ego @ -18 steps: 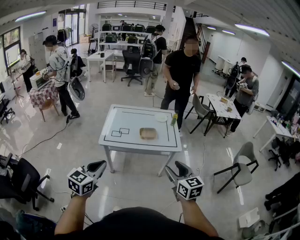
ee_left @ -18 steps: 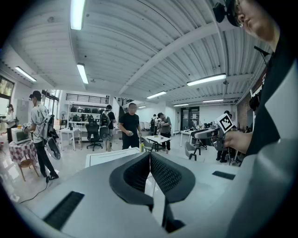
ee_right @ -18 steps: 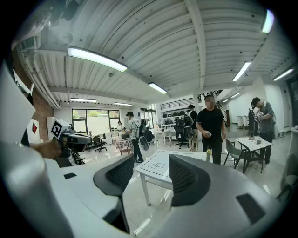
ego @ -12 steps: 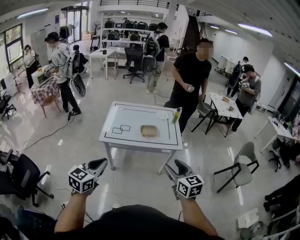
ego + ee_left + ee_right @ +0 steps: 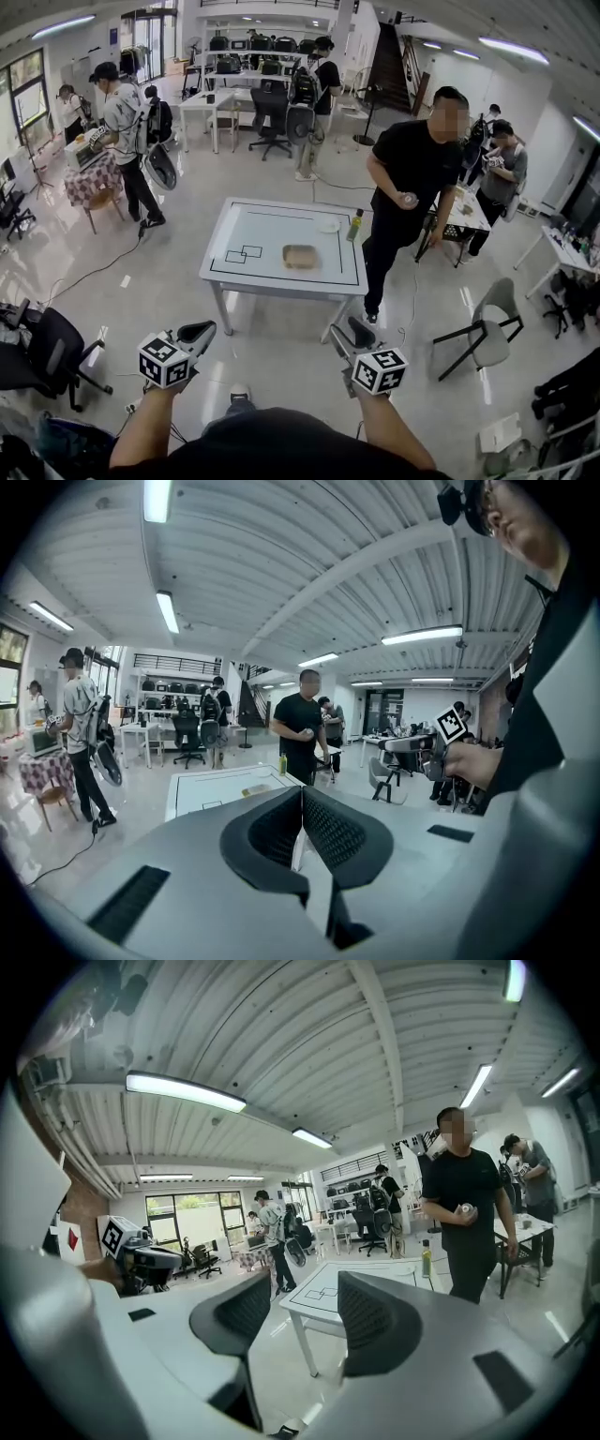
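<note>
I hold both grippers in the air above the floor, short of a white table (image 5: 267,234). My left gripper (image 5: 194,335) is shut, its two black pads (image 5: 323,829) pressed together with nothing between them. The right gripper (image 5: 346,332) is open and empty, a wide gap between its pads (image 5: 370,1321). On the table lie a flat brown tray (image 5: 300,256), a small white dish (image 5: 328,226) and a green bottle (image 5: 355,225) at the far right corner. Black rectangles are drawn on the tabletop (image 5: 319,1294).
A person in black (image 5: 412,197) stands at the table's right side, holding something small. A grey chair (image 5: 480,333) is to my right and a black office chair (image 5: 42,352) to my left. More people, desks and chairs fill the room behind.
The person in black has walked from behind the table to its right side, nearer me. Both grippers have kept their places and states.
</note>
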Demonstrator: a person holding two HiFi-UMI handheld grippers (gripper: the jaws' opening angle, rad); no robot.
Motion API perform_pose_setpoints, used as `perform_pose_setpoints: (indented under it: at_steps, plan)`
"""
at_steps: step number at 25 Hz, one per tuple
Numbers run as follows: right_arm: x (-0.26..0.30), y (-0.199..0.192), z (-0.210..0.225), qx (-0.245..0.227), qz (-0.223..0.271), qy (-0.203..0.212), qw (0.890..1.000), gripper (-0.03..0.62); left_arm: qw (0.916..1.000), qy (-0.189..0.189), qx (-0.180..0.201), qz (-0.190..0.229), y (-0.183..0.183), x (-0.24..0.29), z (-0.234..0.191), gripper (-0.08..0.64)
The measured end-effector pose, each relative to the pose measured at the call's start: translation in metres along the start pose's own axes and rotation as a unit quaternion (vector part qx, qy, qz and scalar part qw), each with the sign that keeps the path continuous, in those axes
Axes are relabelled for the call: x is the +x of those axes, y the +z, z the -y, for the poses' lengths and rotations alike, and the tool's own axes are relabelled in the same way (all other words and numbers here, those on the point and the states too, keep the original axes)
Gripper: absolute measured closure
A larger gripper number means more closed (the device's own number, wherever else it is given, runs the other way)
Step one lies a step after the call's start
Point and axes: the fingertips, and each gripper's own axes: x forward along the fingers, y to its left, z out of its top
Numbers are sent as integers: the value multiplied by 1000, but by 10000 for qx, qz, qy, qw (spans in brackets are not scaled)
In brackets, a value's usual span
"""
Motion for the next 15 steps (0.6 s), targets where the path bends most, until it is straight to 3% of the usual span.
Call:
perform_pose_setpoints:
  at_steps: [15]
  plan:
    - [85, 1, 39, 130, -239, -255, 9993, 367, 9988, -422, -92, -210, 4, 80, -59, 535]
